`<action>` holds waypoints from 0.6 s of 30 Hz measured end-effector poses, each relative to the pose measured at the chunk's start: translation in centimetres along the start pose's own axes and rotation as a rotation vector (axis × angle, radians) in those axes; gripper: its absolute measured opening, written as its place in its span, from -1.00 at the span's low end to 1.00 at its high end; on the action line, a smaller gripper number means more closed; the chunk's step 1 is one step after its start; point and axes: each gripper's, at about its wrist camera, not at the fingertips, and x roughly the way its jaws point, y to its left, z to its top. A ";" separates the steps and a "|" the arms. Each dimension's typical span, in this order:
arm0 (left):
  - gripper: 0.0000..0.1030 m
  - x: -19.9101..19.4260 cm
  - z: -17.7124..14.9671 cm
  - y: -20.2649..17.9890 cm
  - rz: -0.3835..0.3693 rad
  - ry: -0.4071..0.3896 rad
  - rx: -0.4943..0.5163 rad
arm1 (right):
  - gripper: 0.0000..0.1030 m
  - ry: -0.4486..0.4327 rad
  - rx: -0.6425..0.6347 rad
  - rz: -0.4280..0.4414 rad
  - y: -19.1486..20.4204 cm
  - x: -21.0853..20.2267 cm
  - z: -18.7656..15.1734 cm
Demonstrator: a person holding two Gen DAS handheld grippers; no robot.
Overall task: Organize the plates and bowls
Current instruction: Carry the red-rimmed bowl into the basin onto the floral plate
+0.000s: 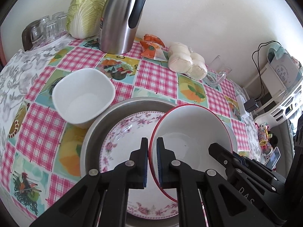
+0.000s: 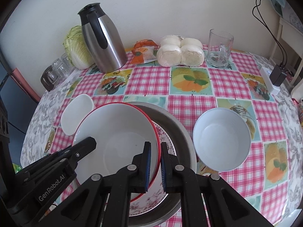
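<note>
L gripper [image 1: 152, 144] & R gripper [image 2: 155, 149] each pinch opposite rims of the red-rimmed bowl [image 2: 115, 132], held tilted over the floral plate [image 1: 121, 132] in the metal pan [image 1: 106, 117]. Square white bowl [image 1: 83, 94] sits just beside the pan on one side, round white bowl [image 2: 221, 138] on the other, both on the checked tablecloth [image 2: 189, 106].

We see our left gripper [image 1: 152, 149] in matte black plastic, with ribbed blue pads [image 1: 158, 162] inside its fingers and round silver rivets at the linkage joints. Our right gripper [image 2: 155, 155] matches it. White lettering, "GenRobot.AI", runs along the left one's side, and small dark screws show nearby
</note>
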 end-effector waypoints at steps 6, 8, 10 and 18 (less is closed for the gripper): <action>-0.85 0.0 -0.4 0.8 0.012 0.000 -0.002 | -0.80 -0.021 0.020 0.021 0.5 0.1 -1.3; -0.85 0.1 -0.4 1.0 0.019 0.005 -0.001 | -0.80 -0.024 0.028 0.016 0.8 0.3 -1.6; -0.85 0.2 -0.4 1.1 0.026 0.008 0.002 | -0.80 -0.030 0.043 0.019 0.9 0.5 -1.8; -0.85 0.1 -0.3 1.3 0.047 0.012 0.017 | -0.80 -0.043 0.102 0.057 0.6 1.2 -2.6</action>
